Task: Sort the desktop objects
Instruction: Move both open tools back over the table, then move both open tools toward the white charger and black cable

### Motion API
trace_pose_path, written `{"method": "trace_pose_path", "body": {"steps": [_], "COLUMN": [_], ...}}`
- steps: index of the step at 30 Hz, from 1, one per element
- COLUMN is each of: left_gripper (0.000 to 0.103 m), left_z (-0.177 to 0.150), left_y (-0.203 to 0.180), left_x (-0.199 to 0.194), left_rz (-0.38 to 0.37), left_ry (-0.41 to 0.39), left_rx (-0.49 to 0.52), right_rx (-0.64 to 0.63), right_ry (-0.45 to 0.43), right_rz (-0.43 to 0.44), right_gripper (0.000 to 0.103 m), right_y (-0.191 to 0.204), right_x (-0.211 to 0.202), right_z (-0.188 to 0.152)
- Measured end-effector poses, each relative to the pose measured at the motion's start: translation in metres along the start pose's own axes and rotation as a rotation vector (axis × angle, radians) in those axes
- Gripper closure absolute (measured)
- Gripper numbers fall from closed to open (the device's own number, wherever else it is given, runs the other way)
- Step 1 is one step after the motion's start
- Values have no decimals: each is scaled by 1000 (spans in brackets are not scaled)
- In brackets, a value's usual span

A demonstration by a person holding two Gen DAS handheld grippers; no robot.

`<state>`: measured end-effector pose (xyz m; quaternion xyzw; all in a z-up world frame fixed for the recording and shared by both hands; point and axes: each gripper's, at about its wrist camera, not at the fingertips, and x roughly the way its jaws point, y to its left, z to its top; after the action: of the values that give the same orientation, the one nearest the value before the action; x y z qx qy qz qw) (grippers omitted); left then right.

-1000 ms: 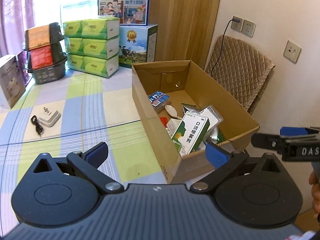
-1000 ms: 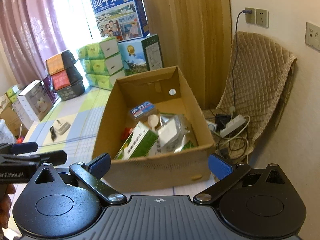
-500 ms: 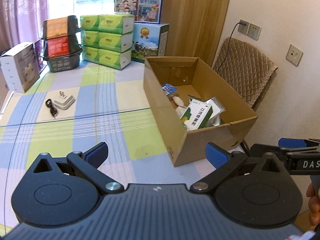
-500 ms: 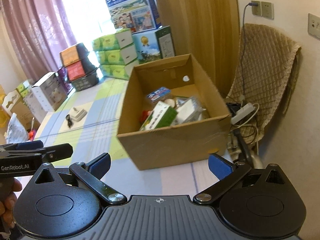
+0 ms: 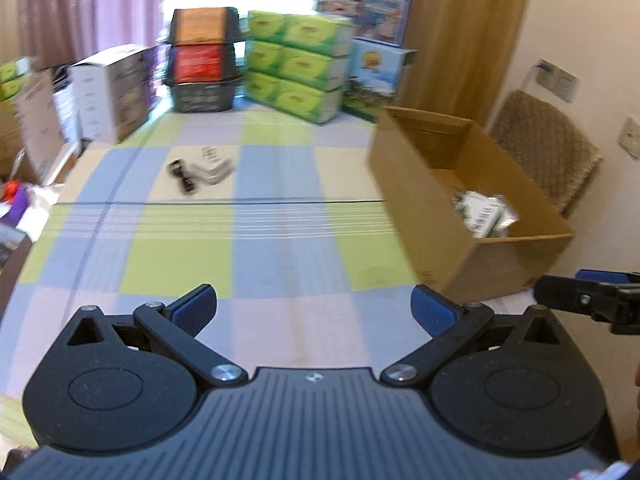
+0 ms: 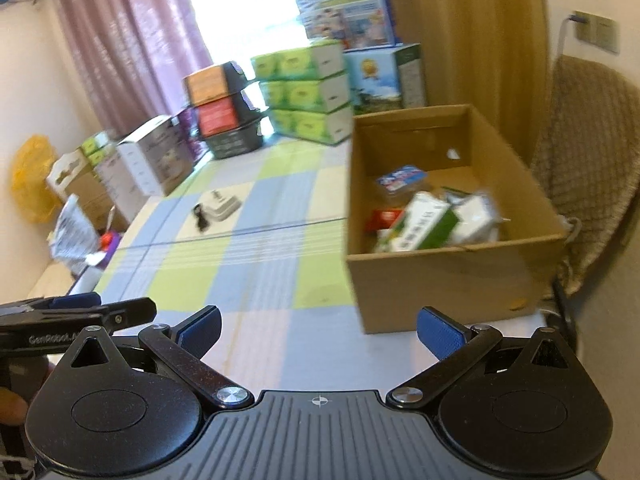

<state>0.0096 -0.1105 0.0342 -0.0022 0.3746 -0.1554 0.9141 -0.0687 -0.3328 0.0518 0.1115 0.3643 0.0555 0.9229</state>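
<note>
My left hand-held gripper is spread wide with nothing between its blue pads; my right hand-held gripper is likewise spread and empty. Both hang above the near edge of the surface, which is covered in a checked cloth.

The cardboard box stands open-topped at the right edge of the surface, flaps clear, so items can be dropped straight in. It already holds several sorted things: a green-and-white carton, a blue-labelled packet and a clear bag; the rest is blurred.

One loose item remains on the open cloth: a white power adapter with a black cable coiled just beside it, toward the far left part of the surface, well apart from the box. I judge this the next thing to collect, and the left side is the nearer.

Stacked tissue packs and black baskets line the far edge; they look like storage, not sorting targets.
</note>
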Motion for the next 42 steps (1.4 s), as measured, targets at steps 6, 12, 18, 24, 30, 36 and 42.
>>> {"method": "trace_pose_path", "body": {"steps": [6,12,18,24,30,36,42], "left_gripper": [1,1,1,1,2,2,2], "left_z": [-3,-1,7,15,24,31,33], "left_y": [42,84,118,144,163,185,199], "left_x": [-3,-1,16,42,77,115,145], "left_rz": [82,143,181,207,229,231,237], "left_ry": [-18,-16,14,2,-12,1,12], "left_rx": [-32,-82,-124,-131,-124,-142,-151], "right_rx": [-79,-142,-159,-144,-112,-138,-120], "right_ry": [6,32,45,69,105,125,121], "right_rz": [76,135,171,172,158,98,58], "right_gripper": [2,2,2,2,2,2,2], "right_y": [33,65,86,96,101,104,99], "right_x": [25,57,87,127,179,229,270], "right_z": [2,3,10,17,26,32,36]}}
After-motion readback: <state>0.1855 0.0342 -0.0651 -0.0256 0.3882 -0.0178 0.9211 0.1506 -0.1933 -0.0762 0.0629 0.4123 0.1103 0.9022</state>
